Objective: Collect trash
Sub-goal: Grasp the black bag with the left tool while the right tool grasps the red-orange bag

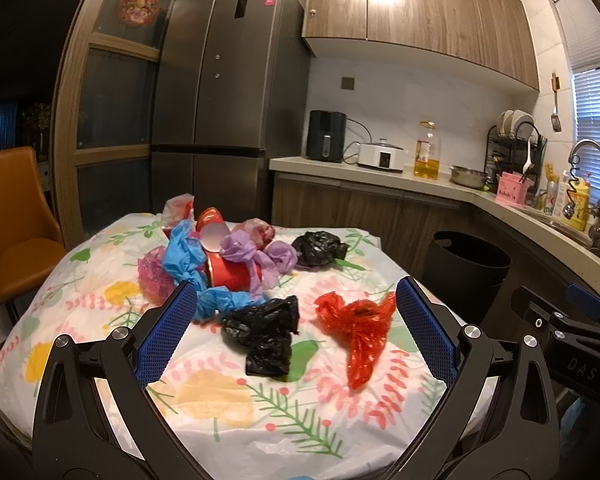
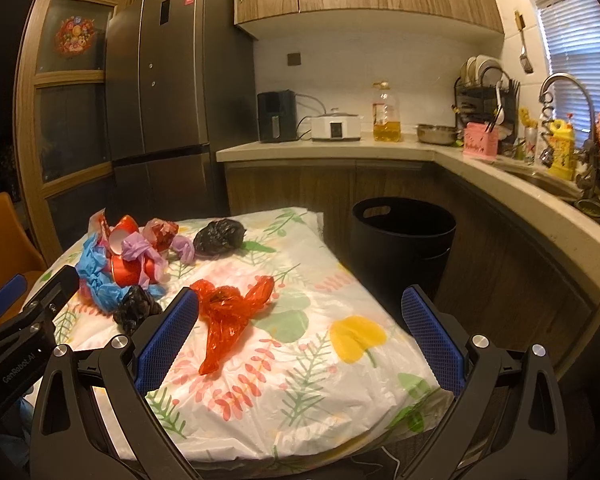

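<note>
Both your tongs, left tongs [image 1: 296, 326] and right tongs [image 2: 300, 330], are wide and empty, ready for the red bag [image 2: 228, 312] near the bin [image 2: 404, 240].

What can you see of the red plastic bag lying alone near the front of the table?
The red plastic bag is thin, glossy, translucent film, crumpled into a loose bunch with a twisted tail pointing toward the table's near edge. It lies flat on the floral tablecloth, apart from the other trash; the nearest black bag sits beside it with a gap. Nothing grips it: both claws are open and neither touches it.
</note>
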### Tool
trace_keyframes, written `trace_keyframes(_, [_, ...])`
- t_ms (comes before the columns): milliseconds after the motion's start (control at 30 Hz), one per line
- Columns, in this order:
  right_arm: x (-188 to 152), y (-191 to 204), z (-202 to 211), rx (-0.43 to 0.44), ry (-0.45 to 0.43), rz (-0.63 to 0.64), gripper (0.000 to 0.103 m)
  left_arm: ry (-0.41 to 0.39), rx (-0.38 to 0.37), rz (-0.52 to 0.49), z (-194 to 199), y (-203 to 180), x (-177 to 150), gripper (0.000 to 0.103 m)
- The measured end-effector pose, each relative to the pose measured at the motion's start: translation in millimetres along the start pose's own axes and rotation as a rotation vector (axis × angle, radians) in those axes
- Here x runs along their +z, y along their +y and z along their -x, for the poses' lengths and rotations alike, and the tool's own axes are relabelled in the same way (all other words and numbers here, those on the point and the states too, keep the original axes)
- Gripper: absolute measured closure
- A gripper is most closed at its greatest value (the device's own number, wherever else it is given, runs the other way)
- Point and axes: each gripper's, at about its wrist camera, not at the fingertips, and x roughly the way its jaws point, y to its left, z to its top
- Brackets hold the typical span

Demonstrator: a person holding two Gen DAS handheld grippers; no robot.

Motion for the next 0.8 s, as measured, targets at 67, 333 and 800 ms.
trace_keyframes(67, [-3,0,-7,0.014,0.008,-0.003,0.005,0.000,0.007,0.007,-5,5,-5,0.006])
trace_keyframes(333, [-13,4,-40,0.096,0.041,0.001,0.005,0.032,0.031,0.033,-39,25,-31,0.014])
trace_keyframes(800, [-20,17,-101,0.185,0.029,0.018,0.012,0.166,0.054,0.016,-127,28,-53,0.054])
